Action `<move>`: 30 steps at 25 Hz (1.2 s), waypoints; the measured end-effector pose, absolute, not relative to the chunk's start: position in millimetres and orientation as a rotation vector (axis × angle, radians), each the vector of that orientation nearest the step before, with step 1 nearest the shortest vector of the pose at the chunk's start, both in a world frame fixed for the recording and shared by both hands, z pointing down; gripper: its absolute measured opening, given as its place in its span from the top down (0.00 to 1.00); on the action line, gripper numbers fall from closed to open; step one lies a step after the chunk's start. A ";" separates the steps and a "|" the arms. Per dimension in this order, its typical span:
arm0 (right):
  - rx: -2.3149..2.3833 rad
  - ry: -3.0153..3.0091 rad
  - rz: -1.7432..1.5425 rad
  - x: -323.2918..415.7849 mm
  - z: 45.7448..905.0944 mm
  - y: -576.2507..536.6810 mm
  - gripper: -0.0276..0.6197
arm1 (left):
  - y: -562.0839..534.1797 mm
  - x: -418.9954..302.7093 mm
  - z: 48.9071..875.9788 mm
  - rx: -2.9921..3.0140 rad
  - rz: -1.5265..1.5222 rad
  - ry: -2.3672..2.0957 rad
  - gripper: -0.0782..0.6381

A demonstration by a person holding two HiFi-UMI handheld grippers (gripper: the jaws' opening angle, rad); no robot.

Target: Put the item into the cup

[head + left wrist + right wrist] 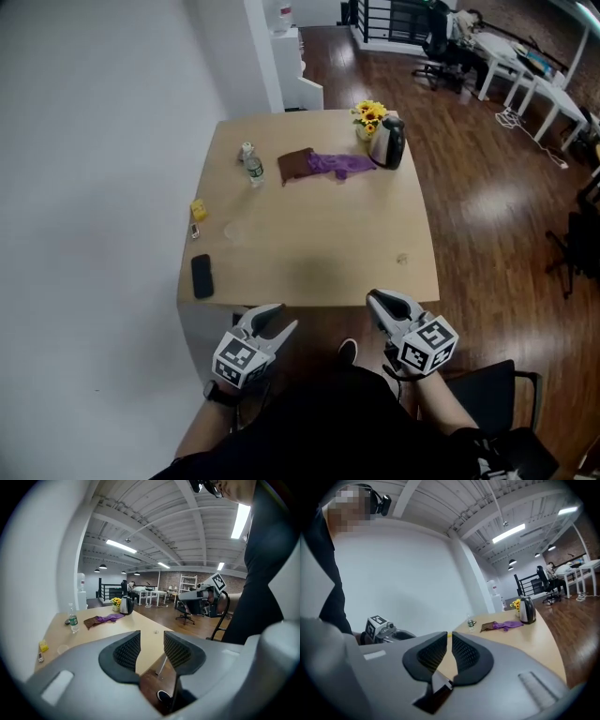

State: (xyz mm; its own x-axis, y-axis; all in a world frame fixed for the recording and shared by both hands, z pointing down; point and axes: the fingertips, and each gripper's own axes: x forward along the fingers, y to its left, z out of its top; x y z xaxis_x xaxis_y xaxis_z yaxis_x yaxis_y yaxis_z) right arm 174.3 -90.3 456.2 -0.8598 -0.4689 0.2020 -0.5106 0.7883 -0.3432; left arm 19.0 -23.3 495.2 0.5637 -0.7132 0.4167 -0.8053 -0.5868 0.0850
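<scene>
A clear plastic cup (232,230) stands on the left part of the wooden table (328,253). A small yellow item (198,209) lies just left of it near the table's left edge, with a tiny object (196,231) beside it. Both grippers hang below the table's near edge, away from these things. My left gripper (284,322) is open and empty; its own view shows the cup (62,649) and yellow item (43,646) far off to the left. My right gripper (374,299) has its jaws a narrow gap apart, with nothing between them (449,641).
A black phone (202,276) lies at the table's near left corner. At the back stand a water bottle (254,172), a brown cloth (296,164), a purple cloth (339,165), a kettle (388,142) and yellow flowers (368,114). A black chair (487,394) is at my right.
</scene>
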 end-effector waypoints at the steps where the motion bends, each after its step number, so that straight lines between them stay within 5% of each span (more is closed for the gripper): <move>1: 0.775 -2.865 0.597 176.1 457.8 -103.7 0.89 | -36.0 23.8 494.2 2.533 0.502 -1.259 0.68; 16: 0.730 -2.608 0.451 222.7 542.9 -226.7 0.86 | -141.9 60.3 525.2 2.485 0.504 -1.239 0.68; 30: 0.807 -2.127 0.551 309.0 726.5 -275.5 0.78 | -161.5 63.3 532.5 2.530 0.614 -1.081 0.67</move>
